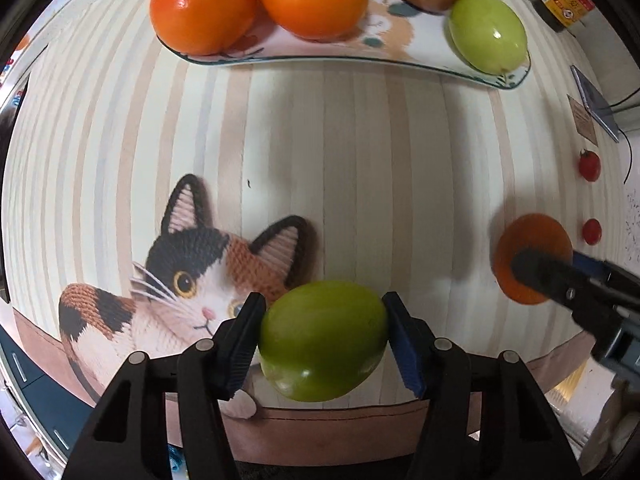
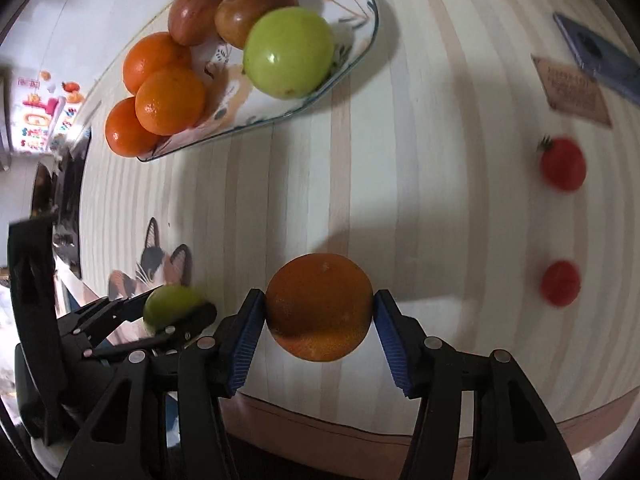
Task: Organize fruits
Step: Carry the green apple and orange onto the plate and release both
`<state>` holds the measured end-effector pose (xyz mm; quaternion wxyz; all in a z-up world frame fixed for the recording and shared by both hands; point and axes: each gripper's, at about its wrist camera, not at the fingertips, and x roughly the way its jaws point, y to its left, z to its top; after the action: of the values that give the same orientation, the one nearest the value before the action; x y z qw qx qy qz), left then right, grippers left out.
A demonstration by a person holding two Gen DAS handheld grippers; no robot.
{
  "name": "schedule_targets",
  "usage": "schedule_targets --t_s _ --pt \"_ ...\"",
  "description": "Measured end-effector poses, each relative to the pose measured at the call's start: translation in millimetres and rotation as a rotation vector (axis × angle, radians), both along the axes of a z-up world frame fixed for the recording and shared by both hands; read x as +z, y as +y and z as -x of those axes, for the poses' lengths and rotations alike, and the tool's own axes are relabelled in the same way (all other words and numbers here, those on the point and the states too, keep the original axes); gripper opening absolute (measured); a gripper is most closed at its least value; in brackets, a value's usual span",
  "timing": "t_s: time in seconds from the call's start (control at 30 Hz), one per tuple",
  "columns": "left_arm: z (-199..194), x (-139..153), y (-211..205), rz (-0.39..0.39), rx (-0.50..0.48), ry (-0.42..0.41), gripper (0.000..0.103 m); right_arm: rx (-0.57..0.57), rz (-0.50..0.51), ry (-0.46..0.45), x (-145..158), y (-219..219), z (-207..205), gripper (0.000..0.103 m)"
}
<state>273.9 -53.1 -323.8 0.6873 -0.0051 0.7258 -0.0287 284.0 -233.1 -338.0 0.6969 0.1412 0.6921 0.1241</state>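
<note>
The left gripper (image 1: 323,340) has its two blue-padded fingers (image 1: 245,344) clamped on a smooth round green fruit (image 1: 323,340), which sits squarely between the pads, touching both, over the striped cat-print tablecloth (image 1: 360,168). Ahead of these fingertips lies the oval patterned ceramic plate (image 1: 320,62) — on it three glossy oranges (image 2: 170,100) at the left end, two reddish-brown fruits (image 2: 256,12) behind, and a second pale green fruit (image 1: 488,34) at the right end.

The right gripper (image 2: 319,306) is closed on a round dimpled orange (image 2: 319,306), pinched between its ribbed blue pads (image 2: 390,340). Off to the right of those fingers, well apart from them, two small red cherry tomatoes (image 2: 562,164) rest on the cloth. Farther ahead and right — a small brown printed card (image 2: 572,90), its writing too blurred to read, and a dark jar with a yellow and red label (image 1: 566,0), its text likewise illegible.
</note>
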Motion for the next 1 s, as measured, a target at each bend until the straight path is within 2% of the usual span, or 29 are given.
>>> schedule_targets --t_s 0.17,0.27,0.4,0.53,0.6,0.7,0.83,1.0 --pt "0 1 0 -0.003 0.0 -0.008 0.057 -0.014 0.001 -0.009 -3 6 6 0.059" --pt "-2 9 1 0.012 0.003 -0.022 0.057 -0.045 -0.03 -0.004 -4 0 7 0.059" --pt "-16 44 -5 0.086 0.012 -0.07 0.057 -0.159 -0.149 0.037 -1 -27 2 0.058" --pt "-54 83 -16 0.156 0.01 -0.136 0.057 -0.237 -0.202 -0.021 23 -48 -22 0.058" --pt "-75 94 -23 0.165 0.002 -0.16 0.058 -0.258 -0.209 -0.061 39 -56 -40 0.058" --pt "-105 96 -32 0.132 -0.031 -0.172 0.058 -0.269 -0.184 -0.127 58 -61 -77 0.058" --pt "-131 77 -38 0.076 -0.038 -0.151 0.058 -0.259 -0.141 -0.167 70 -61 -126 0.058" --pt "-144 64 -43 0.043 -0.022 -0.133 0.058 -0.215 -0.074 -0.162 61 -53 -170 0.058"
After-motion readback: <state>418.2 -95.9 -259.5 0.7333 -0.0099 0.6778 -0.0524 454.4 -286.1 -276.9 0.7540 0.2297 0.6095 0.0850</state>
